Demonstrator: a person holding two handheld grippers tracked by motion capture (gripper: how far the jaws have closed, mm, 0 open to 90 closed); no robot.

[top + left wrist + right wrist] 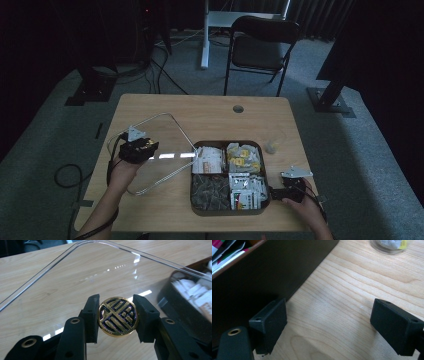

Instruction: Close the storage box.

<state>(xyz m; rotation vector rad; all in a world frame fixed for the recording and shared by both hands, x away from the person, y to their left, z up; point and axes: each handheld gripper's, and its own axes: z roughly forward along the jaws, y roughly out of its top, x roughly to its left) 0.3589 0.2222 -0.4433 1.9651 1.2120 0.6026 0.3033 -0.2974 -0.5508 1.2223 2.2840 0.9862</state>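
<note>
Dim grey carpet surrounds the wooden counter [210, 115], with a black folding chair [260, 47] standing beyond its far edge. On the counter a clear plastic lid [155, 150] is tilted, its right edge over the left rim of the dark compartment tray [265, 200], which holds packets in four sections. The left claw [145, 148] grips the lid by its round gold and dark knob [117, 316]; in the left gripper view both black pads press against the knob's sides, and the wood grain shows through the clear panel beneath. The right claw [277, 192] sits at the tray's right side near the front corner, spread wide with nothing between its pads; its left pad lies just beside the tray's dark wall [274, 267]. A small clear cup [272, 145] stands on the counter past the tray's far right corner
</note>
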